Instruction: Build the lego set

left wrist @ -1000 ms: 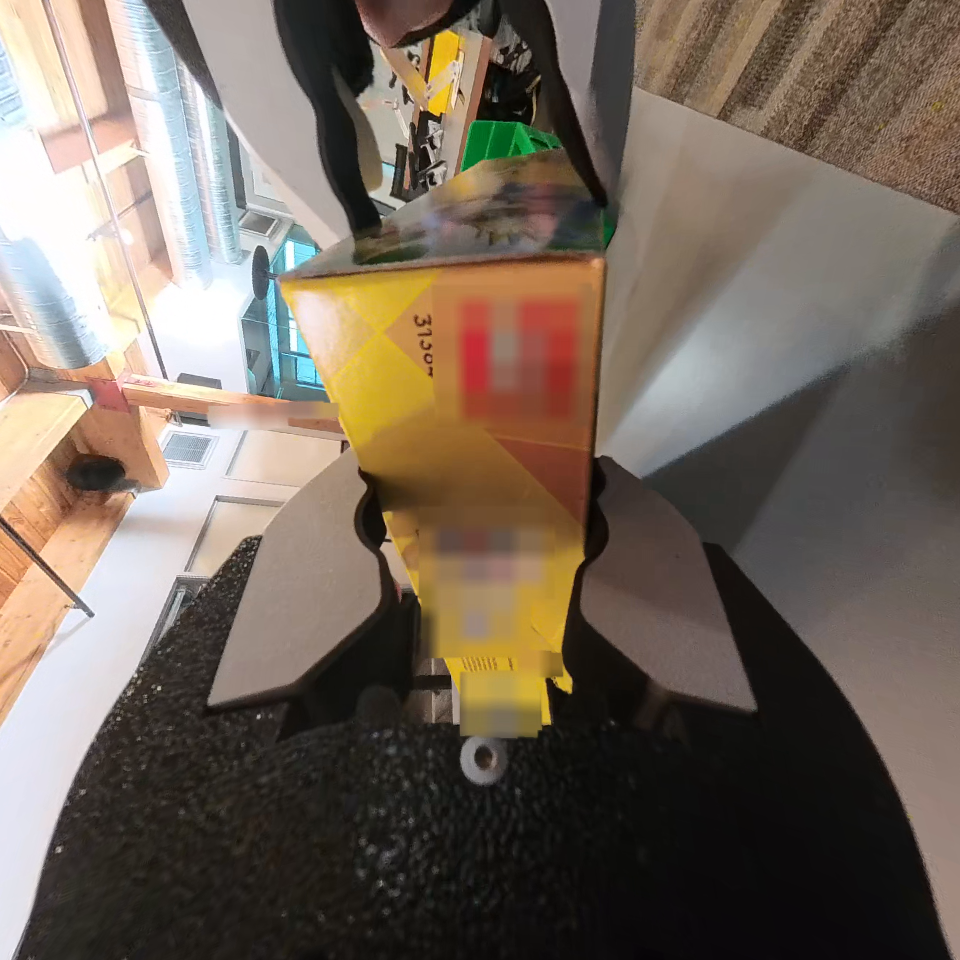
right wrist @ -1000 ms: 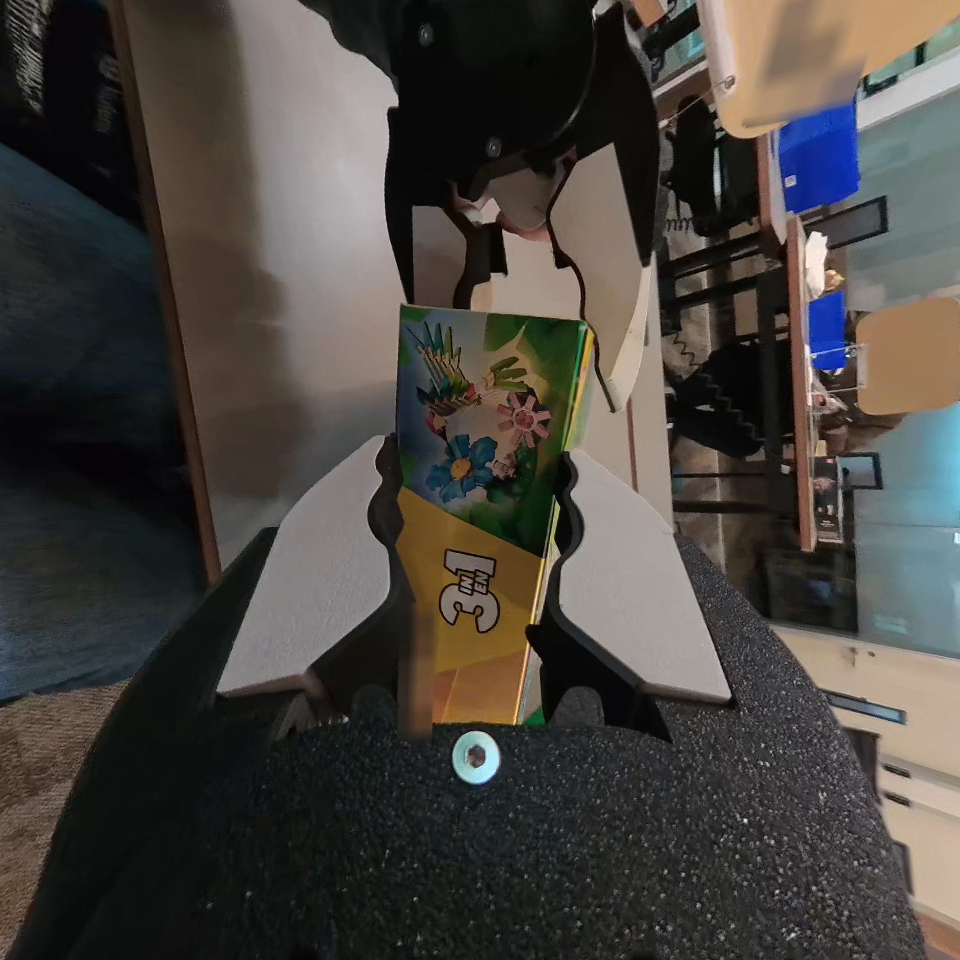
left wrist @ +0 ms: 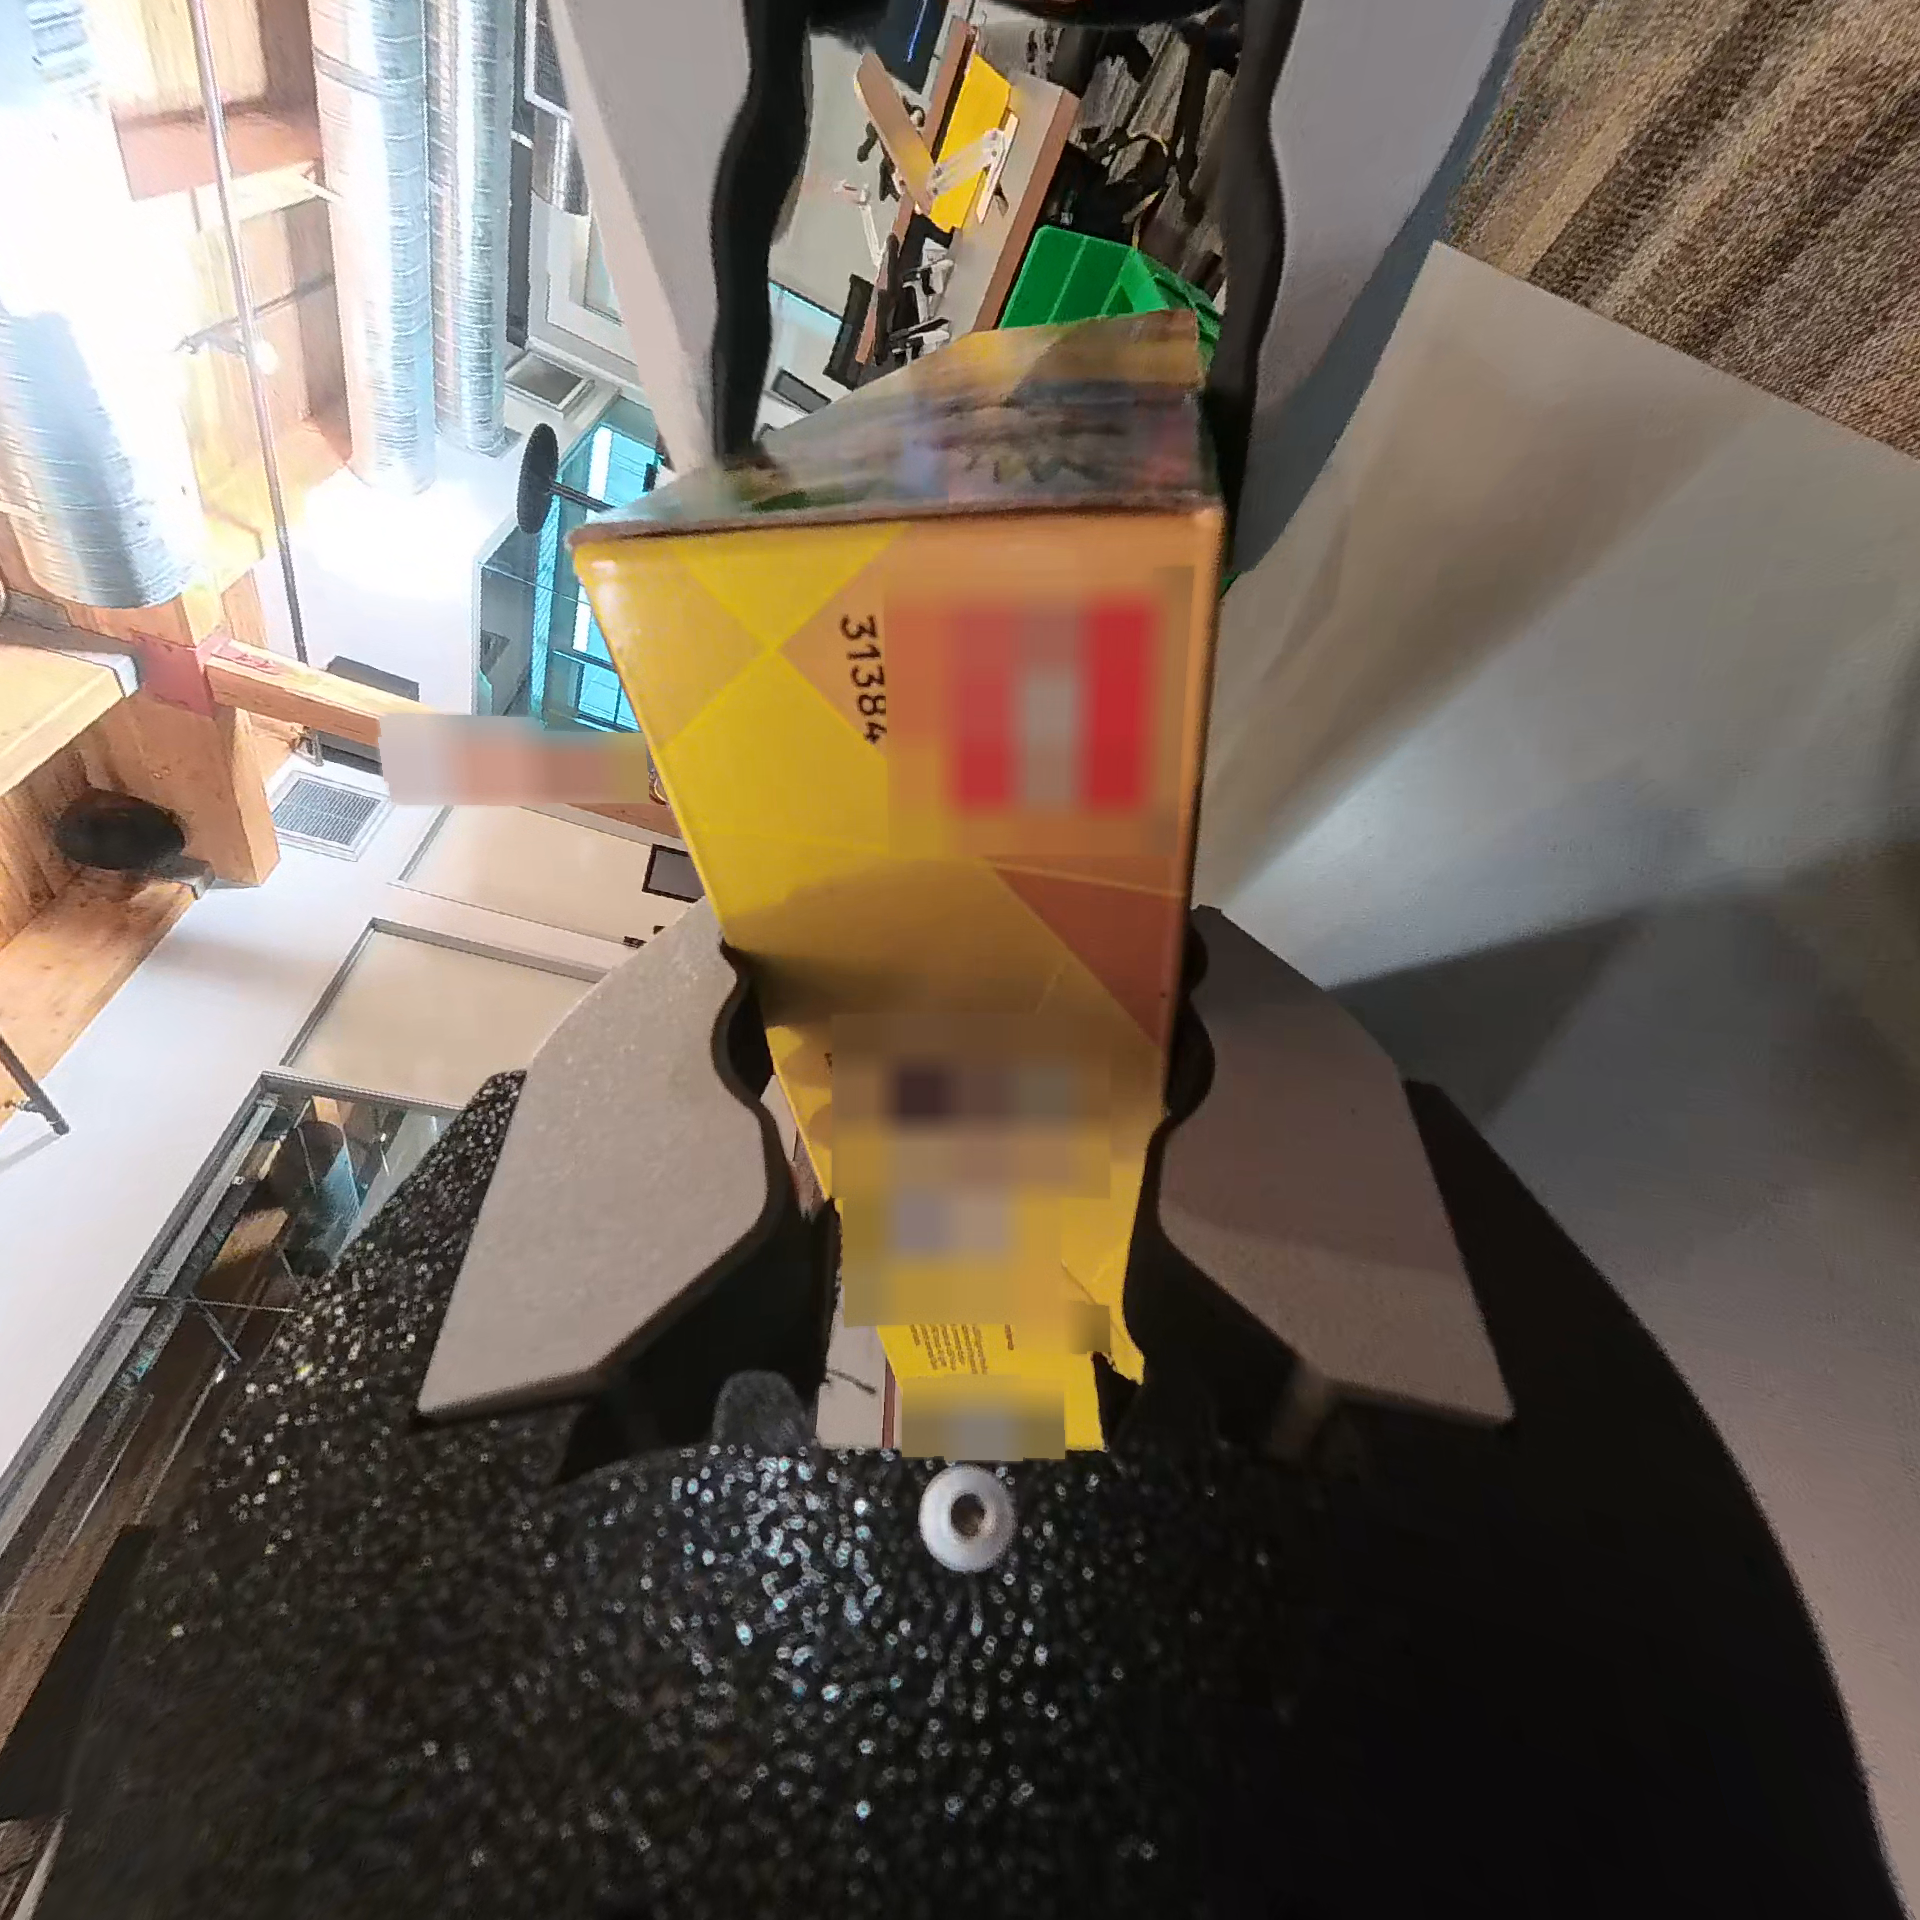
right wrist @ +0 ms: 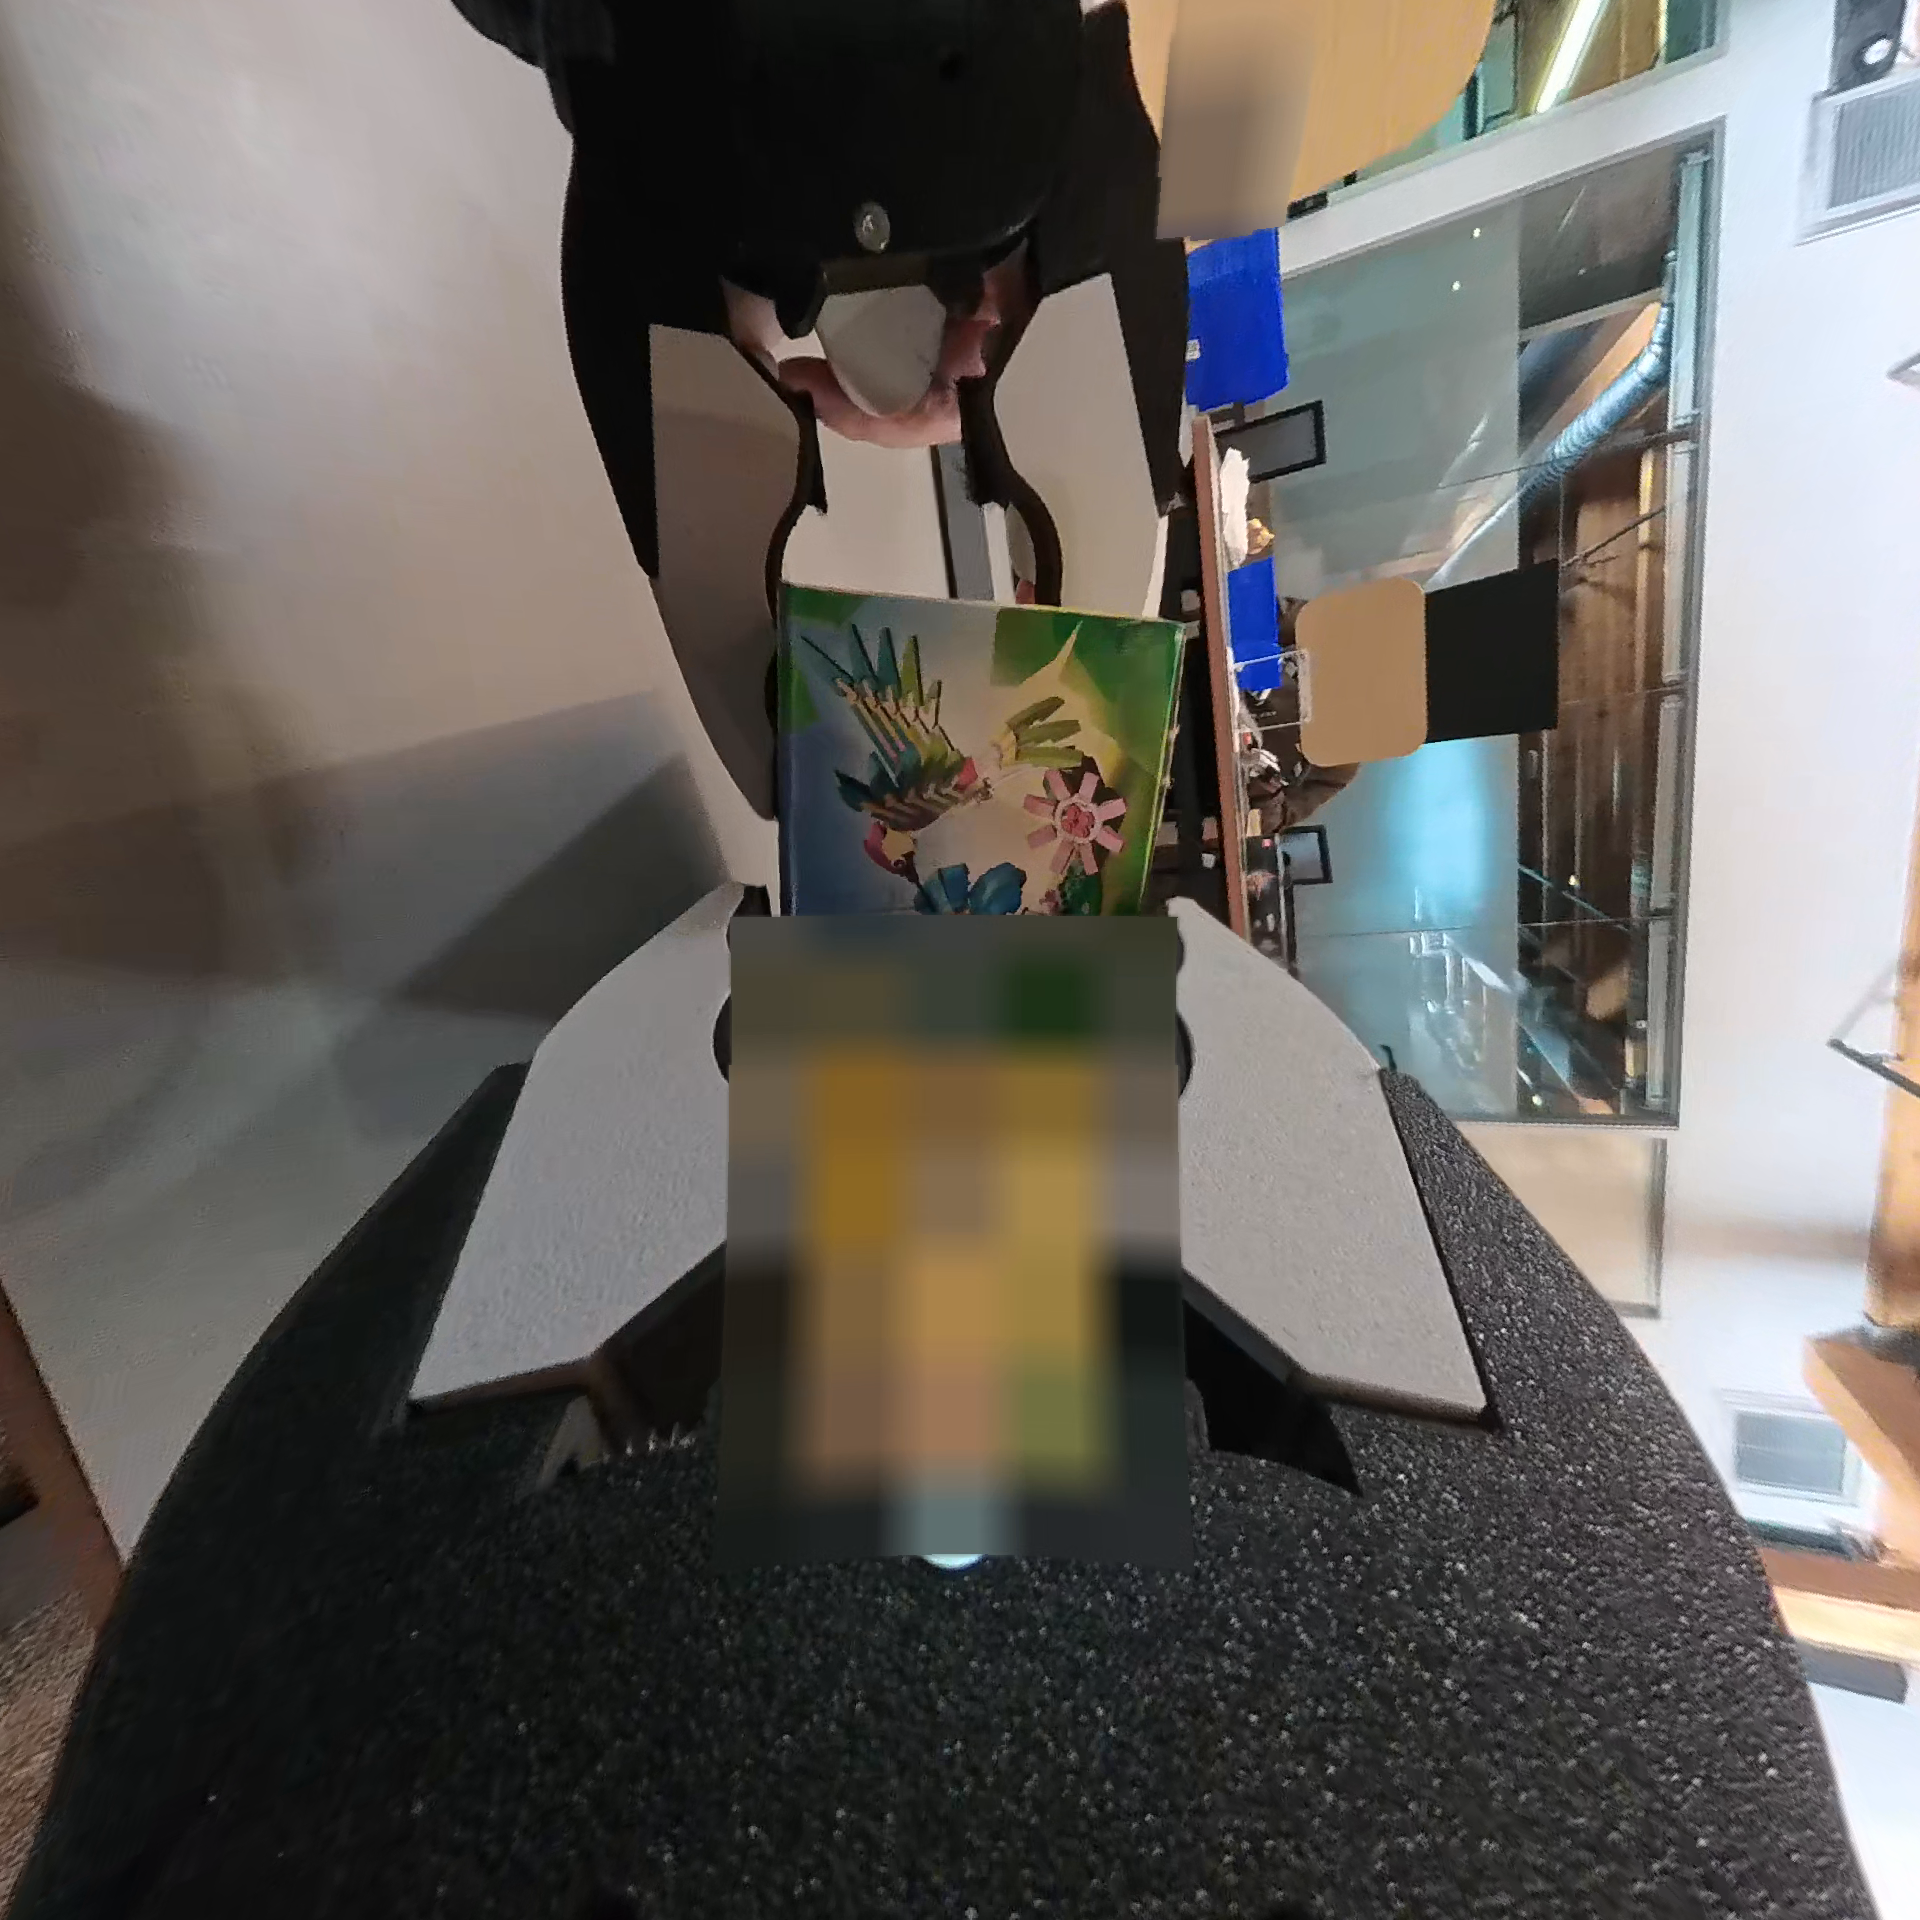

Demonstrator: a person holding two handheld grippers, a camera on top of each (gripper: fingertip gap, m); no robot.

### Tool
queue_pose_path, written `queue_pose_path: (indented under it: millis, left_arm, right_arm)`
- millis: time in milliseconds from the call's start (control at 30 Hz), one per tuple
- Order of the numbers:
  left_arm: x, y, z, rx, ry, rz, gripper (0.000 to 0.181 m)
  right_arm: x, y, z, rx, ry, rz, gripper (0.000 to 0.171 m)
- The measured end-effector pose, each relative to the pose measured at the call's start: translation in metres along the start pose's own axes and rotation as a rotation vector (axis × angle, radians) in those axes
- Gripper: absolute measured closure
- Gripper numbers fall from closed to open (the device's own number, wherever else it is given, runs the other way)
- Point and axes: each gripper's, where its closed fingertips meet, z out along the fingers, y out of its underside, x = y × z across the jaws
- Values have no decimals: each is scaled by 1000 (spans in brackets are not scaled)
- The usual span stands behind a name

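The lego box (left wrist: 935, 727) is held off the white table (left wrist: 1558, 675), clamped at opposite ends by the left claw (left wrist: 961, 1039) and right claw (right wrist: 956, 987). It is judged light, thin-walled, crushable cardboard; its stiffer edges are best gripped

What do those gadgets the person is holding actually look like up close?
Each hand-held gripper, left and right, has a rounded body covered in coarse black foam with a small silver bolt at its front. Two flat, pale grey fingers fan out from it, each with a wavy black inner edge. No cables or sleeves show.
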Motion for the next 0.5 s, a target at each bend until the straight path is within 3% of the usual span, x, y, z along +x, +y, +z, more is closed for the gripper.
queue_pose_path:
  millis: [500]
  left_arm:
    - [2, -1, -2, 19, -16, 0, 106]
  right_arm:
    - [-5, -3, 0, 28, -136, 36, 107]
